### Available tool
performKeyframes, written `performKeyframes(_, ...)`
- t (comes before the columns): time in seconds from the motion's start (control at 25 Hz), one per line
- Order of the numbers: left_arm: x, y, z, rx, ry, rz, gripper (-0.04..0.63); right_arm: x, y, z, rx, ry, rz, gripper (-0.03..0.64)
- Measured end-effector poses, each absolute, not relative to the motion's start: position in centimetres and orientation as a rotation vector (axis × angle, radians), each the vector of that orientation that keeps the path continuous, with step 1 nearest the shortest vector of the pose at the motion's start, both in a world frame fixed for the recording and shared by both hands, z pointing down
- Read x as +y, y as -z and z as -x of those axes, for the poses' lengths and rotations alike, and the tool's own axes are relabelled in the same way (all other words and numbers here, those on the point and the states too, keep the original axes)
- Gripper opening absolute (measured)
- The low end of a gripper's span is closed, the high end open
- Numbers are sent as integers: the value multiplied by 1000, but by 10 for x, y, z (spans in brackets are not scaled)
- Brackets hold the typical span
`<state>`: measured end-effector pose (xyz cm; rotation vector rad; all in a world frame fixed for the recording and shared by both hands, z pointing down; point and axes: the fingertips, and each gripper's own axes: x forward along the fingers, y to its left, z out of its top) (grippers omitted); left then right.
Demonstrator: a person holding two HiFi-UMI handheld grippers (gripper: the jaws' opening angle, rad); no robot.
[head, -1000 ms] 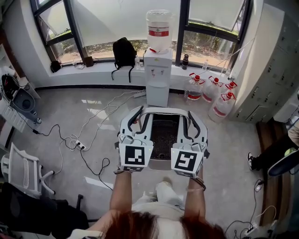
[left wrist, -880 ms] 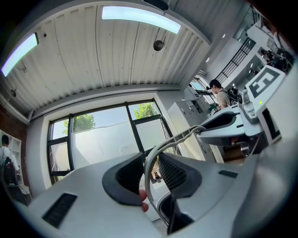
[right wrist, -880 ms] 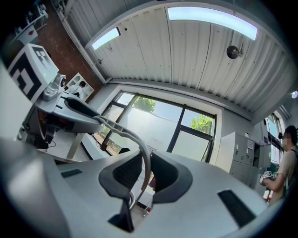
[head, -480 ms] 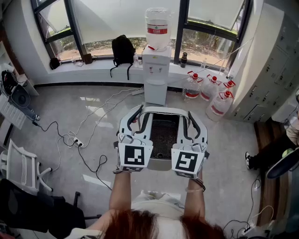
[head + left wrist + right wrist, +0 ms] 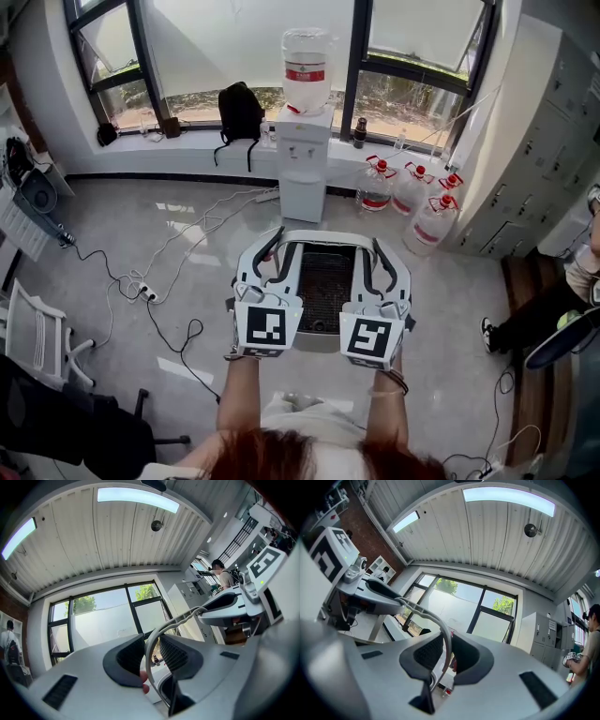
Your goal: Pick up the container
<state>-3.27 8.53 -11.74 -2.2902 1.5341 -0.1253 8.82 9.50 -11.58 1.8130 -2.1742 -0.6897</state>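
The container [image 5: 325,281], a white tray with a rounded rim and a dark grated inside, hangs above the floor in front of me, one gripper on each side. My left gripper [image 5: 269,265] is shut on its left rim. In the left gripper view the thin white rim [image 5: 187,616] runs between the two dark pads [image 5: 126,656] of the left gripper [image 5: 150,657]. My right gripper [image 5: 382,268] is shut on the right rim. In the right gripper view that rim [image 5: 423,614] curves down between the pads of the right gripper [image 5: 448,656].
A white water dispenser [image 5: 302,150] with its bottle stands by the window ahead. Several water jugs [image 5: 412,195] sit on the floor to its right. A black backpack [image 5: 240,111] rests on the sill. Cables and a power strip [image 5: 145,292] lie left. Grey lockers [image 5: 553,159] line the right.
The container stays held between both grippers. The dispenser, jugs and floor cables have slid towards the upper left of the head view as I move across the room with it.
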Motion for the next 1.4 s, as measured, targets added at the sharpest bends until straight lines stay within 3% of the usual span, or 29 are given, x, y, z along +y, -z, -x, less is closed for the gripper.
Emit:
performKeyframes(0.88, 99, 117, -19, 1553, 130, 2279, 106, 106, 115, -141, -2200, 686, -1813, 77)
performKeyframes(1.4, 93, 117, -4, 1521, 133, 2285, 106, 101, 112, -126, -2178, 661, -1850, 77)
